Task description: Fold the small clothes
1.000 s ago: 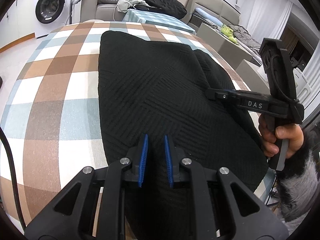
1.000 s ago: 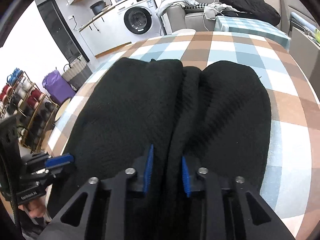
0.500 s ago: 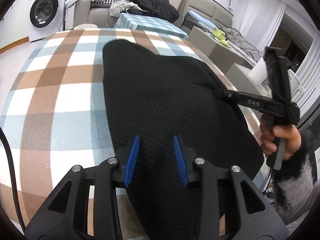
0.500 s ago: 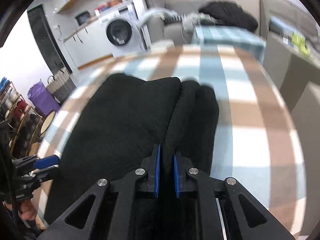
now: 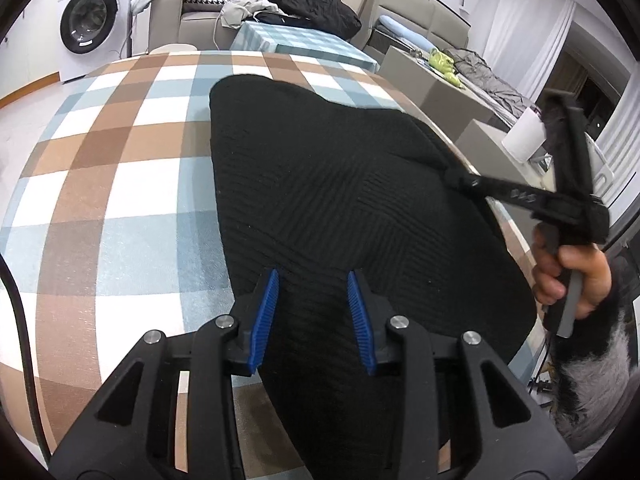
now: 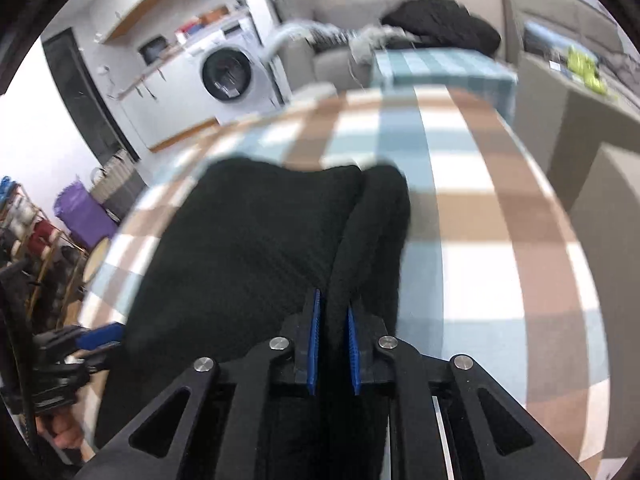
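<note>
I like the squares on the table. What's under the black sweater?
Under the black sweater lies the checked tablecloth, showing brown, blue and white squares around it. What the squares look like right beneath is covered.

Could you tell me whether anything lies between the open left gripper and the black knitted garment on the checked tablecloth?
Nothing visible does. The left gripper stands open right over the black knitted garment, with only the garment's own cloth between its blue pads. The right gripper is shut on a raised fold.
</note>
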The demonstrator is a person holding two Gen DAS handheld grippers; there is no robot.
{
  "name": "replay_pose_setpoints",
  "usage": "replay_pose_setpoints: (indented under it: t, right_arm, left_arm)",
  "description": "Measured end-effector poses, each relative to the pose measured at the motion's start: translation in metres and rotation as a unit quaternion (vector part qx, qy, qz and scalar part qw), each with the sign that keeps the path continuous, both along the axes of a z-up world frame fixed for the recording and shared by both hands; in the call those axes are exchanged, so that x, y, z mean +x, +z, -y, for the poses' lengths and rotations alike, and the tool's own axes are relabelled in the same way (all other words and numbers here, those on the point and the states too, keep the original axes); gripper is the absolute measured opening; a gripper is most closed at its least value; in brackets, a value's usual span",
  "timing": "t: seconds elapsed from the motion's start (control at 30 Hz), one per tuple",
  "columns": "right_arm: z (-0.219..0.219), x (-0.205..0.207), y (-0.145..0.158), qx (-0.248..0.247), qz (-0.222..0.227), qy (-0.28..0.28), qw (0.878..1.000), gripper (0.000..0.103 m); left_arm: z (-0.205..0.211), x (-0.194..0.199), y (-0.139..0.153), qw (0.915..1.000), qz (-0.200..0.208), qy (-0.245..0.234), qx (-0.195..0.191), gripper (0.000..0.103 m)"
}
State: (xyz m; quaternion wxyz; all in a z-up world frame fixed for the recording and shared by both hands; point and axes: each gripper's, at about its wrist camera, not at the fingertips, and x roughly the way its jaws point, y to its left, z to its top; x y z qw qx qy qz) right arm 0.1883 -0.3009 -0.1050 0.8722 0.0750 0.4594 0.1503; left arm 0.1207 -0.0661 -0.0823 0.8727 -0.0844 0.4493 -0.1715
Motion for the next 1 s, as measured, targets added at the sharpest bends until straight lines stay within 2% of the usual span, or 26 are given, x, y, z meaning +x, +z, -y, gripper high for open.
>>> replay_pose_setpoints:
  t: [0.07,0.13,0.17,0.37,0.4,0.43,0.5,0.6,0.67,0.7,0.77,0.87,0.9,0.93,1.0]
  right_arm:
    - [0.006,0.001,-0.008,0.020,-0.018,-0.005,1.000,0.017]
    - [0.015,-0.007,-0.008,0.053,-0.027,-0.003,0.998,0.030]
    - [0.020,-0.014,-0.008,0.067,-0.032,0.002,0.997,0.032]
    - [0.038,-0.070,-0.013,0.112,-0.050,0.003,0.992,0.032]
    - [0.037,-0.075,-0.013,0.103,-0.049,0.000,0.993,0.030]
    - [0.035,-0.080,-0.013,0.095,-0.040,-0.002,0.995,0.021]
    - [0.034,-0.084,-0.008,0.104,-0.028,0.001,0.994,0.013]
    - [0.032,-0.090,0.008,0.109,0.001,0.004,0.994,0.010]
    - [0.030,-0.087,0.002,0.067,-0.010,-0.008,0.998,0.010]
    - [0.032,-0.084,-0.005,0.062,-0.028,-0.016,0.998,0.014]
    - [0.041,-0.085,-0.012,0.087,-0.056,-0.026,0.994,0.016]
    - [0.053,-0.100,-0.006,0.115,-0.043,-0.027,0.992,0.023]
    - [0.056,-0.104,-0.005,0.121,-0.043,-0.030,0.991,0.028]
    - [0.057,-0.112,-0.006,0.122,-0.049,-0.030,0.991,0.031]
    - [0.058,-0.123,-0.007,0.129,-0.053,-0.028,0.990,0.031]
  left_arm:
    - [0.002,-0.002,-0.001,1.0000,-0.002,-0.003,0.005,0.032]
    - [0.003,-0.006,-0.001,1.0000,-0.004,-0.007,0.004,0.032]
    - [0.003,-0.007,0.000,0.9999,-0.003,-0.010,0.004,0.032]
    - [0.004,-0.018,-0.002,0.9999,-0.003,-0.015,0.001,0.032]
    - [0.004,-0.019,-0.003,0.9999,-0.004,-0.015,0.001,0.032]
    - [0.004,-0.020,-0.003,0.9999,-0.004,-0.015,0.000,0.032]
    - [0.005,-0.022,-0.002,0.9999,-0.004,-0.015,0.000,0.032]
    - [0.005,-0.025,0.000,0.9999,0.002,-0.017,0.003,0.032]
    - [0.004,-0.027,-0.001,0.9999,0.000,-0.016,0.001,0.032]
    - [0.004,-0.027,-0.002,0.9999,-0.002,-0.015,0.002,0.032]
    - [0.005,-0.032,-0.001,0.9998,-0.003,-0.017,0.006,0.032]
    - [0.005,-0.042,0.000,0.9996,-0.003,-0.026,0.006,0.032]
    - [0.006,-0.046,0.000,0.9995,-0.003,-0.031,0.005,0.032]
    - [0.007,-0.050,0.000,0.9994,-0.003,-0.035,0.006,0.035]
    - [0.011,-0.058,-0.002,0.9988,-0.004,-0.047,0.011,0.036]
